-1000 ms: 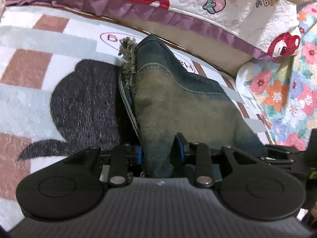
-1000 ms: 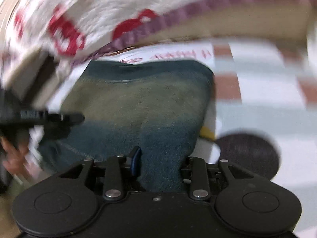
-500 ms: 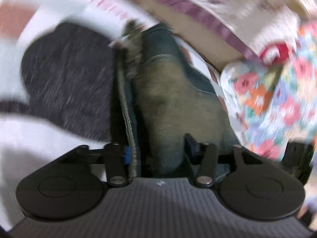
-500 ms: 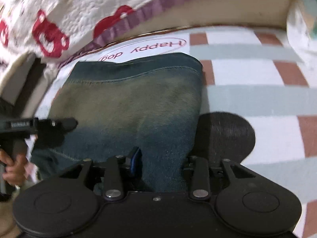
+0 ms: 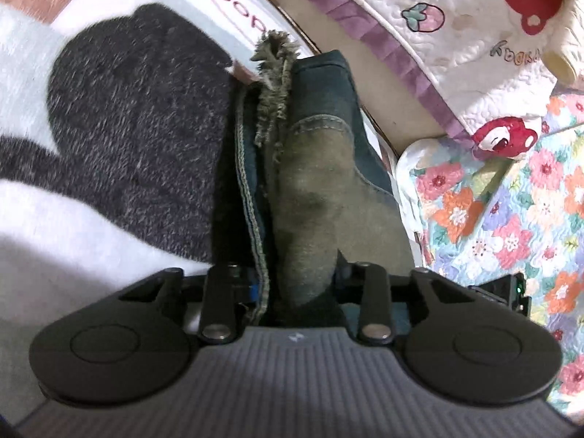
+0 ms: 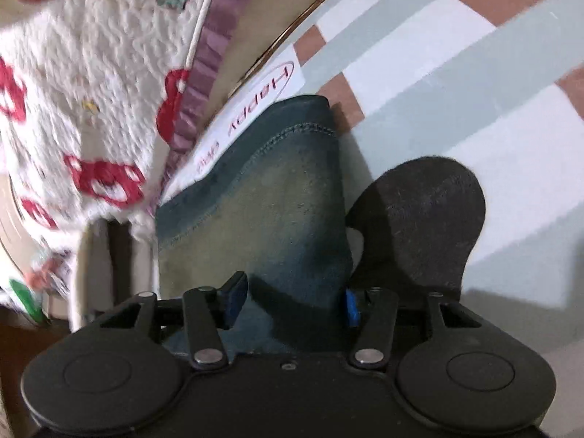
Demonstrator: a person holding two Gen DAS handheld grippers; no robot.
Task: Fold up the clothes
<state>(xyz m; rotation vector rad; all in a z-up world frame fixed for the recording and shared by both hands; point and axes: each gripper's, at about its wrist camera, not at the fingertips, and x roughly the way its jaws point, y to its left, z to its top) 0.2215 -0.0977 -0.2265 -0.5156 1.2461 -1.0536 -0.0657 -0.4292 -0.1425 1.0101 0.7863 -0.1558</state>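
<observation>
A pair of faded blue-green jeans (image 5: 321, 189) with a frayed hem (image 5: 273, 73) is folded into a thick bundle over a checked rug. My left gripper (image 5: 299, 284) is shut on one end of the jeans, several layers pinched between its jaws. My right gripper (image 6: 292, 303) is shut on the other end of the jeans (image 6: 277, 197). The bundle hangs tilted between the two grippers, just above the rug. The fingertips are mostly hidden by the cloth.
The rug (image 6: 456, 84) has white, grey-green and brown checks and a dark bear shape (image 5: 131, 116), which also shows in the right wrist view (image 6: 427, 219). A quilted white cover with red bears and a purple frill (image 5: 438, 36) hangs behind. A floral quilt (image 5: 511, 200) lies at right.
Both grippers have turned and swung with the jeans still held. The bundle has rotated toward upright and looks narrower in both views; the quilted cover now fills the right view's left side.
</observation>
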